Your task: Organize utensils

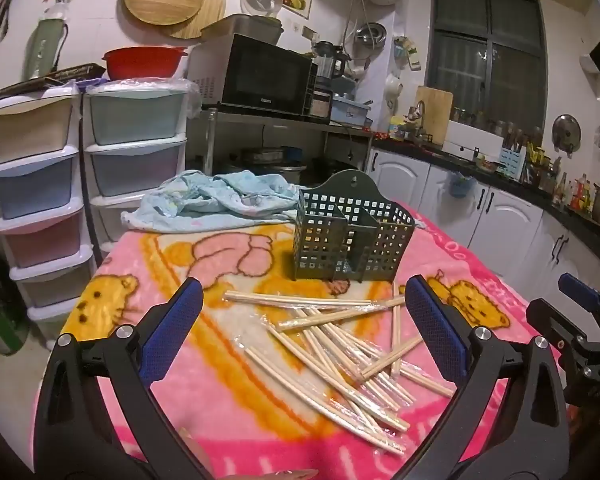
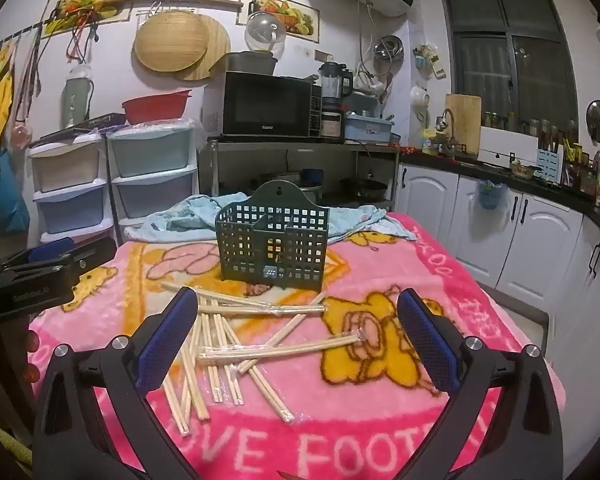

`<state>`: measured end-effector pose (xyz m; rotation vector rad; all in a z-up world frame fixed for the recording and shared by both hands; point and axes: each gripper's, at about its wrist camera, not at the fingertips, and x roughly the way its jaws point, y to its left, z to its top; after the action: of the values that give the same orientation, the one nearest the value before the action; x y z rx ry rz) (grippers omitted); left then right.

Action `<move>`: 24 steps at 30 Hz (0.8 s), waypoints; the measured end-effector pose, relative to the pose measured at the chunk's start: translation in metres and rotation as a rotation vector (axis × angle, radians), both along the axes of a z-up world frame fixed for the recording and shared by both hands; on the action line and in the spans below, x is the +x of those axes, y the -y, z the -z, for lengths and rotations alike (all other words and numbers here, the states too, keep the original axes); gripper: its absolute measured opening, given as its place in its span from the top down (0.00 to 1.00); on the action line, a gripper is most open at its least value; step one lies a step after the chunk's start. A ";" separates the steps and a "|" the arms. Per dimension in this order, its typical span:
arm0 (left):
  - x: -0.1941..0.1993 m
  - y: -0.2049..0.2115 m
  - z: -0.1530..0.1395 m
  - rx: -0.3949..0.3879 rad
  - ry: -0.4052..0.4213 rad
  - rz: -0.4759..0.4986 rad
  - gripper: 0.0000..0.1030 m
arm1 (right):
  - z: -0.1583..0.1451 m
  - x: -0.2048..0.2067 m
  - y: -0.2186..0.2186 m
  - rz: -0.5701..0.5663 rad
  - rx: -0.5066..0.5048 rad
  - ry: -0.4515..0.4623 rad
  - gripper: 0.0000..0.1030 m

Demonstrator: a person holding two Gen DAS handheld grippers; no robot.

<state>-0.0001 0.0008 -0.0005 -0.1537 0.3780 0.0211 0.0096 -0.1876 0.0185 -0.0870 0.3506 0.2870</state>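
Several pairs of wooden chopsticks in clear plastic wrap (image 1: 340, 344) (image 2: 236, 344) lie scattered on a pink cartoon blanket (image 1: 204, 392) (image 2: 380, 400) that covers the table. Behind them stands a dark green perforated utensil holder (image 1: 352, 236) (image 2: 274, 240) with compartments, upright. My left gripper (image 1: 304, 292) is open, hovering above the near side of the pile with nothing between its blue-padded fingers. My right gripper (image 2: 298, 304) is open too, held over the pile's right part, and shows at the right edge of the left wrist view (image 1: 580, 320). The left gripper shows at the left edge of the right wrist view (image 2: 52, 268).
A crumpled light blue cloth (image 1: 216, 200) (image 2: 204, 216) lies at the table's far end behind the holder. Plastic drawer towers (image 1: 80, 168) stand left, a microwave (image 1: 264, 72) on a metal shelf behind, white cabinets (image 2: 500, 232) and a cluttered counter to the right.
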 end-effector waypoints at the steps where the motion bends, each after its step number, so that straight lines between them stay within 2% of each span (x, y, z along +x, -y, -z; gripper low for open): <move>1: 0.000 0.000 0.000 0.001 0.000 0.001 0.09 | 0.000 0.000 0.001 0.004 0.019 0.002 0.06; 24: 0.000 0.000 0.000 0.002 0.003 0.001 0.09 | 0.001 0.001 0.000 0.000 0.009 0.000 0.06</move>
<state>-0.0002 0.0004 -0.0002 -0.1516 0.3754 0.0204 0.0103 -0.1878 0.0176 -0.0778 0.3489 0.2886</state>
